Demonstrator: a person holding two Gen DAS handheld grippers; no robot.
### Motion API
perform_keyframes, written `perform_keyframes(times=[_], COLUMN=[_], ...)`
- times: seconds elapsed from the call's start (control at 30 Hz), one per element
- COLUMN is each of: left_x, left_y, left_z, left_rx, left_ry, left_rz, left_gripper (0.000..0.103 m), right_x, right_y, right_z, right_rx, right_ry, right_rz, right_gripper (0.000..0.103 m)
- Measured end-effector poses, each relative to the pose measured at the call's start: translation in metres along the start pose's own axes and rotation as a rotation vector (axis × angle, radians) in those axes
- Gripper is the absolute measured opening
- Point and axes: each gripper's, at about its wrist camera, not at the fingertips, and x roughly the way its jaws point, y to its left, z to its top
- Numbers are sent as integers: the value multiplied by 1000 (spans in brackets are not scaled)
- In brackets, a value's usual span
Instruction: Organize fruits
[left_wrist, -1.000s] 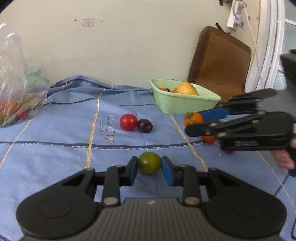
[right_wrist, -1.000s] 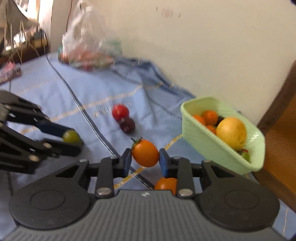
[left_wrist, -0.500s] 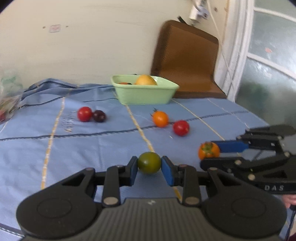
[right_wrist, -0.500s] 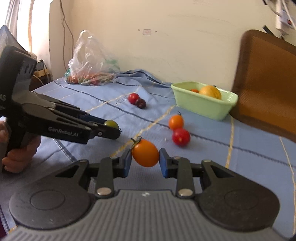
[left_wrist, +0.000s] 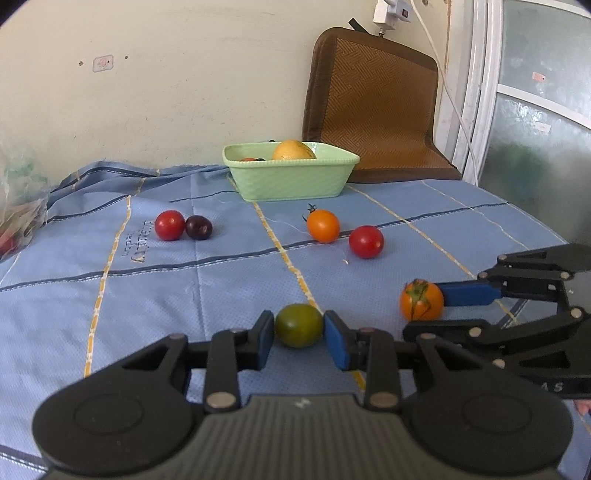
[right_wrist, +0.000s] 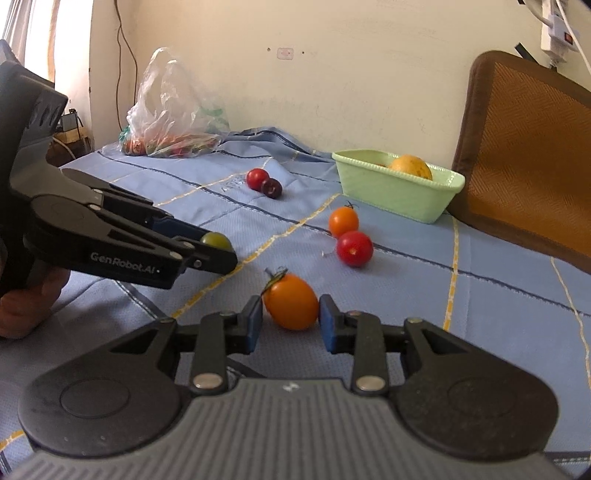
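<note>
Both grippers are held low over the blue cloth (left_wrist: 155, 295), side by side and angled gently downward toward the wall; the left gripper (left_wrist: 298, 332) is clamped on a green tomato (left_wrist: 298, 325), its blue pads pressed to either side; the right gripper (right_wrist: 290, 317) has an orange tomato (right_wrist: 291, 301) between its pads, its jaws have just been opening a little, and a sliver of gap shows at the right pad, so the fruit looks let go, low against the cloth; a hand (right_wrist: 26, 302) grips the left tool's handle at the edge of the right wrist view; loose on the cloth I count four more fruits: a red tomato (left_wrist: 169, 225) touching a dark plum-coloured one (left_wrist: 198, 227), and nearer the middle an orange tomato with a stem (left_wrist: 323, 225) just beside another red one (left_wrist: 366, 242); one green basket (left_wrist: 291, 181) stands by the wall with a large yellow fruit (left_wrist: 293, 149) showing above its rim; one clear plastic bag (right_wrist: 170, 114) of produce lies at the far left corner; one brown cushion (left_wrist: 373, 107) leans upright behind the basket
</note>
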Motion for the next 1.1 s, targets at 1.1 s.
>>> perform_keyframes(times=[1.1], left_x=[0], left_y=[1], left_z=[-1], left_rx=[-28], left_ry=[1], left_rz=[75], left_gripper=[46], right_x=[0], right_y=[6], right_z=[-3], right_rx=[22], right_ry=[1], right_rz=[7], right_gripper=[41])
